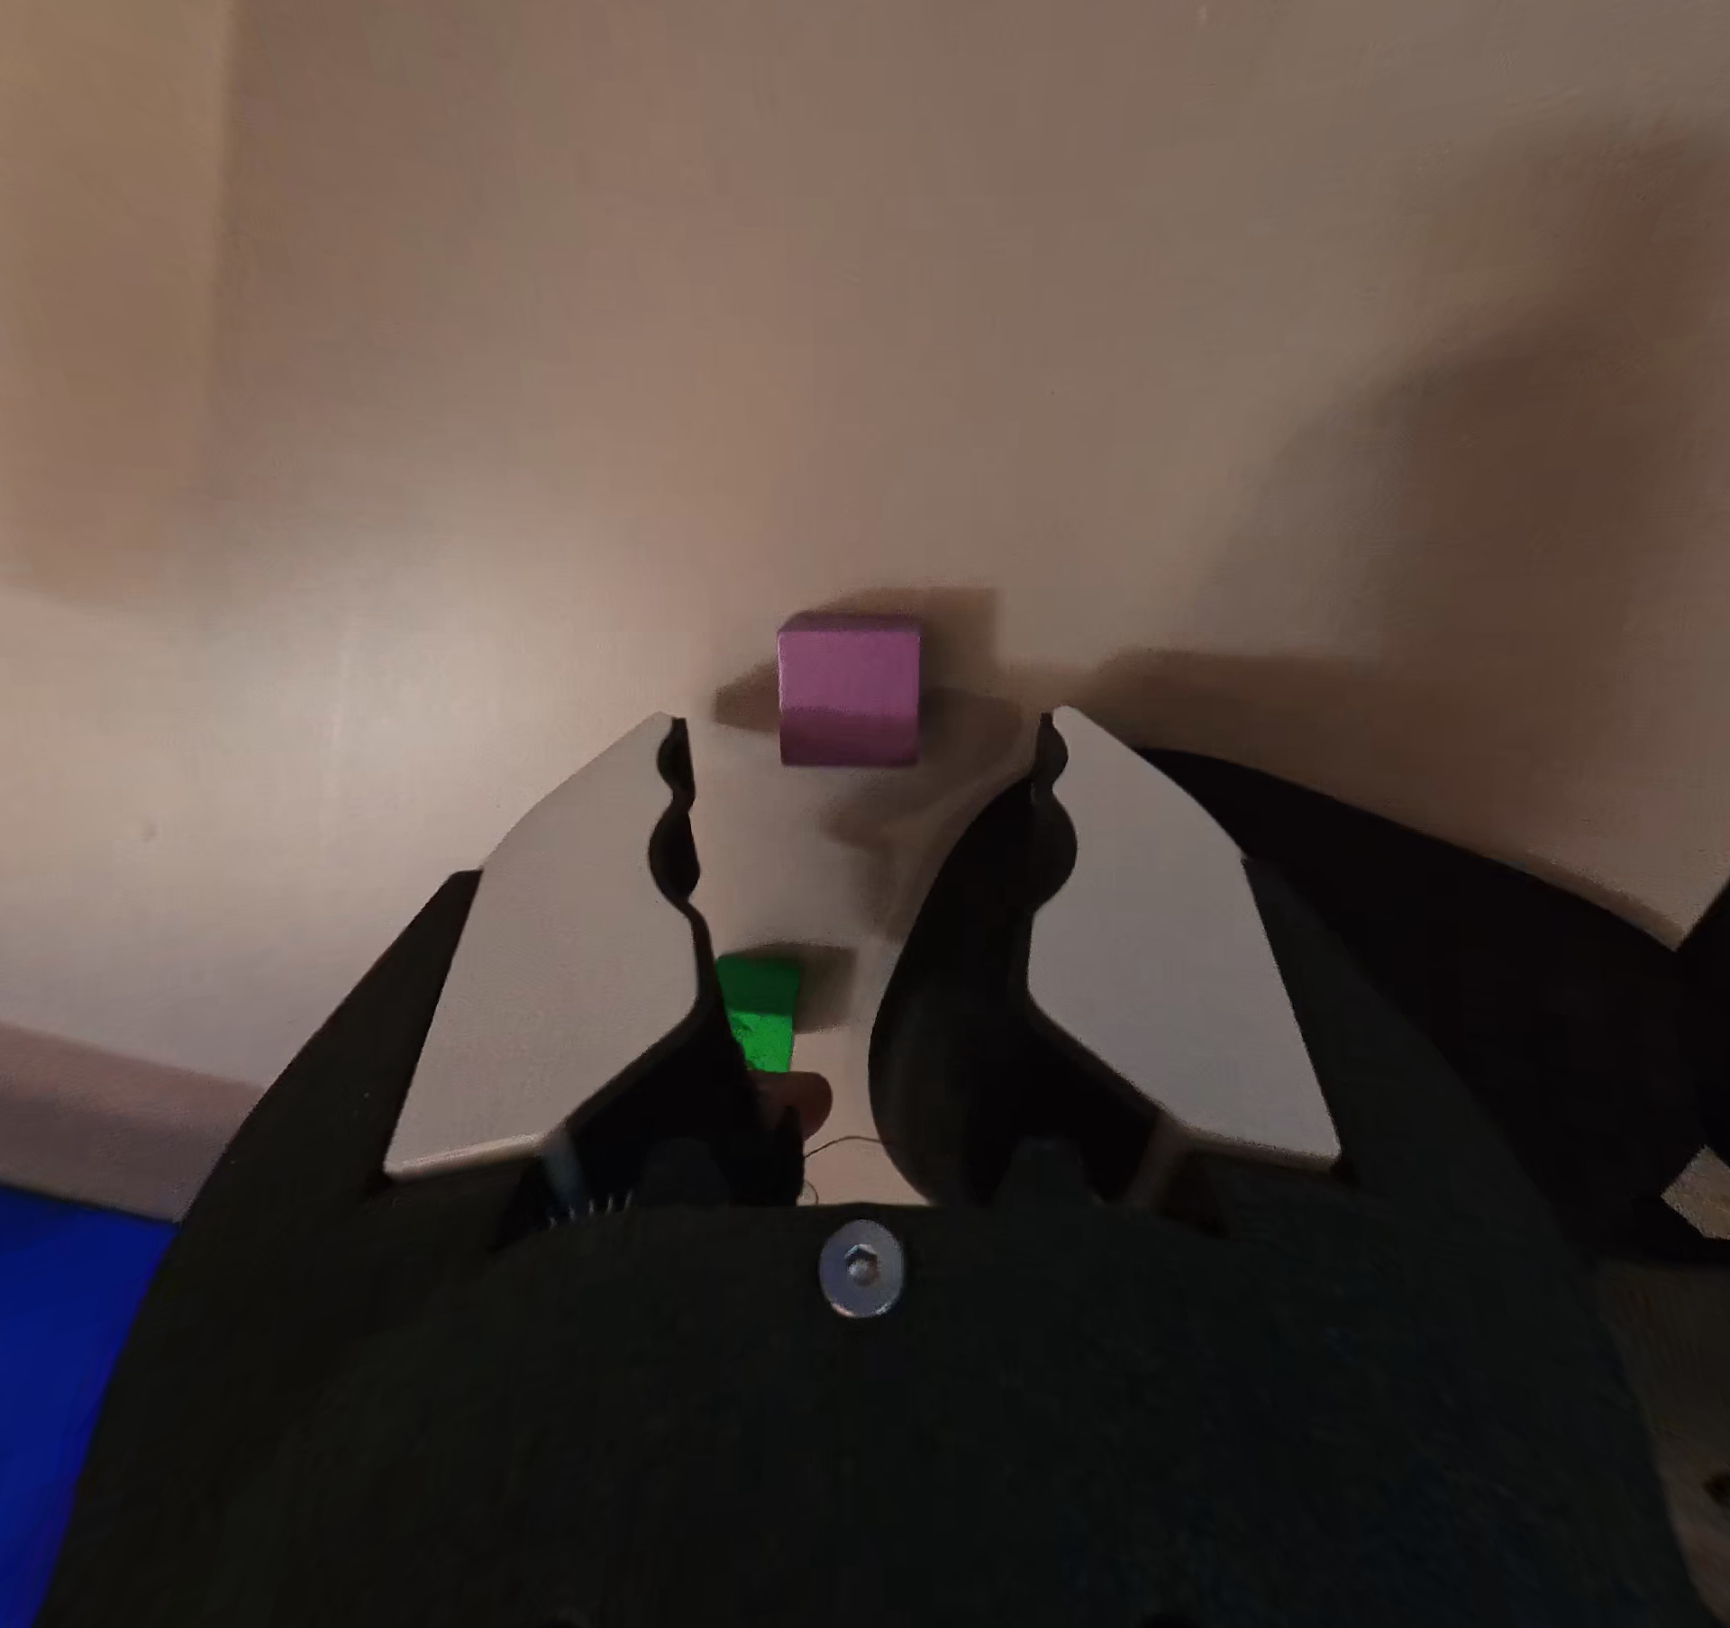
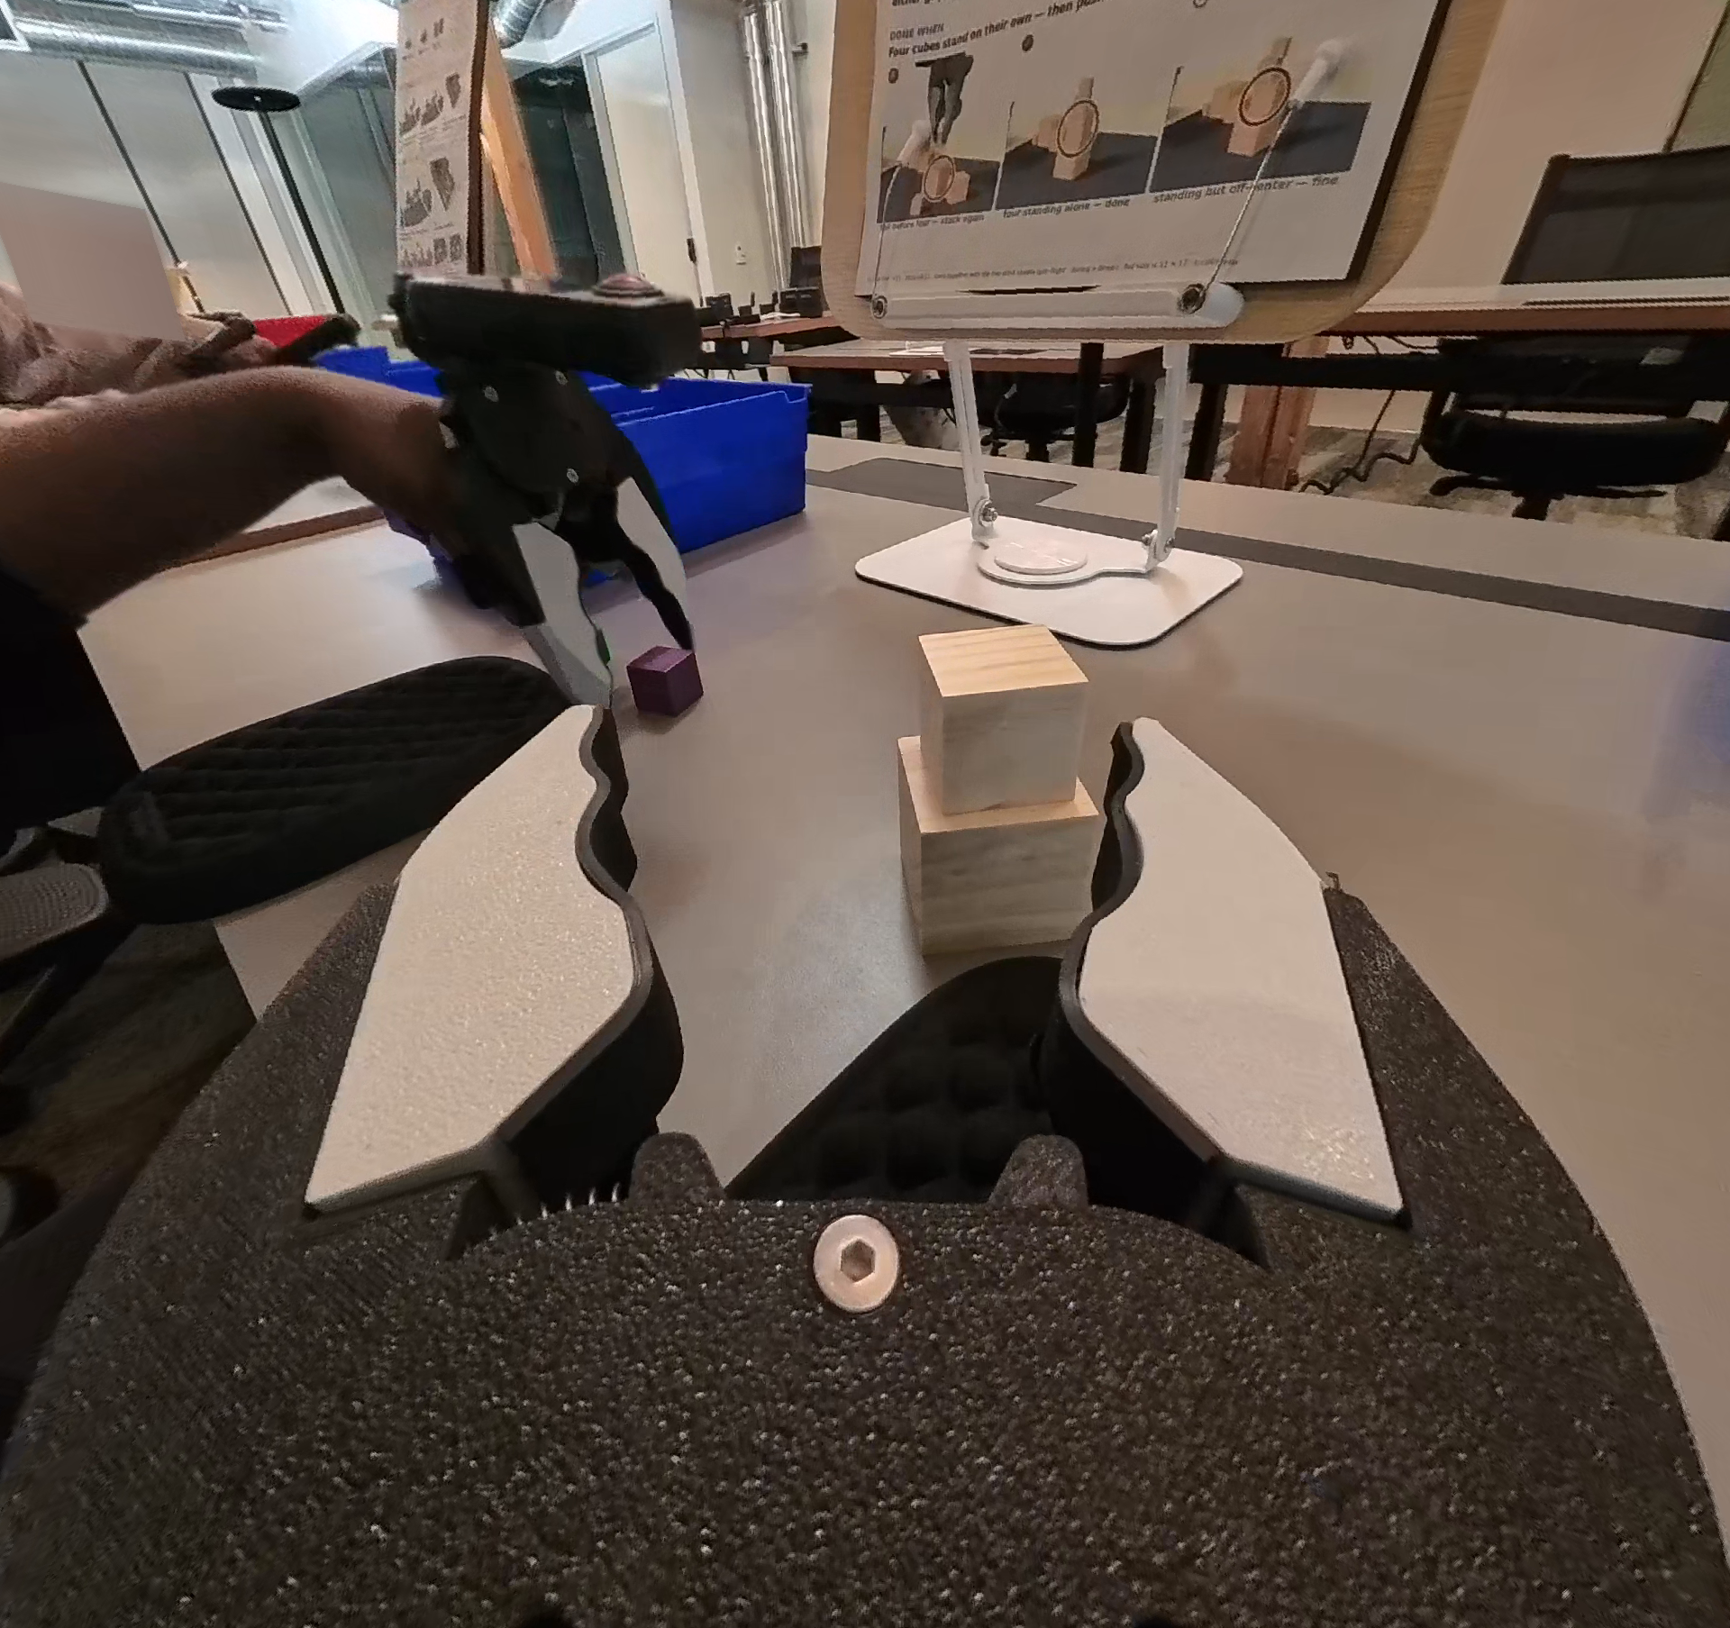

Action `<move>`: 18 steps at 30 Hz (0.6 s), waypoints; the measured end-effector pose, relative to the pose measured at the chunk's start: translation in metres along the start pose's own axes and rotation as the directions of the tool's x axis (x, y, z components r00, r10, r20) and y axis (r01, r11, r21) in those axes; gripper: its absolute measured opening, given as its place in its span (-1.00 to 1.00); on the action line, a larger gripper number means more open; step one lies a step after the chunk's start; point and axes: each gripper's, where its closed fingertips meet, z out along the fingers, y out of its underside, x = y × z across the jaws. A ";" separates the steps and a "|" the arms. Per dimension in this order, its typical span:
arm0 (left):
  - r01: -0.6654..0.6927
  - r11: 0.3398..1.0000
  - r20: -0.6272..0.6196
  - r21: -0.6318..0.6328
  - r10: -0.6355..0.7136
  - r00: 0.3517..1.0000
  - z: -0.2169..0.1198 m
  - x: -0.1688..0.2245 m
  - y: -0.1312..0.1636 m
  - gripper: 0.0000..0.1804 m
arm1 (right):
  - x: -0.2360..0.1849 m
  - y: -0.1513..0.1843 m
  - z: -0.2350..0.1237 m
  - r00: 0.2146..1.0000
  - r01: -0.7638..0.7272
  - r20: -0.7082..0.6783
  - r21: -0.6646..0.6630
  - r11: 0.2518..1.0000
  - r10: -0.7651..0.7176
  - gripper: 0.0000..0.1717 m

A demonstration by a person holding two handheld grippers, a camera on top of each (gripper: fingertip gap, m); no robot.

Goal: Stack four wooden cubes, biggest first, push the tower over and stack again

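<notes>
Grey tabletop point(image 2: 1311, 741), in an open workroom with desks and office chairs behind.

Left gripper point(image 1: 861, 727): held by a person's hand point(image 2: 374, 460), forearm reaching in level from the left; tool tipped steeply down toward the table. Fingers spread, nothing between them. Purple cube point(image 1: 850, 689) sits on the table just beyond the tips, centred on the gap, touching neither pad in the wrist view. From the right wrist view the far fingertip stands just at the cube's upper edge; contact cannot be told. Green block point(image 1: 760, 1007) shows low down by the left finger, partly hidden.

Right gripper point(image 2: 861, 731): low and nearly level over the table, fingers spread, nothing gripped. Two pale wooden cubes stand stacked ahead of it, toward the right finger: smaller wooden cube point(image 2: 1002, 717) on larger wooden cube point(image 2: 997, 872), slightly off-centre. Right pad close beside the stack.

Also present: black padded rest point(image 2: 309, 769) at left; blue bins point(image 2: 711, 450) behind; white stand point(image 2: 1048, 567) bearing a printed sheet point(image 2: 1123, 85).
</notes>
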 end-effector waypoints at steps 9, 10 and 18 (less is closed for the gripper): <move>-0.030 1.000 -0.005 0.003 0.030 1.000 0.002 -0.002 -0.004 -0.52 | 0.000 0.000 0.000 1.000 -0.001 0.001 0.000 1.000 0.001 0.12; -0.037 0.999 -0.004 0.013 0.037 0.999 0.002 -0.002 -0.006 -0.60 | 0.000 0.000 0.000 1.000 -0.001 0.001 0.000 1.000 0.001 0.12; -0.090 0.990 -0.013 0.112 0.092 0.996 -0.033 0.005 -0.041 -0.70 | 0.000 0.000 0.000 1.000 0.001 0.000 -0.004 1.000 -0.001 0.11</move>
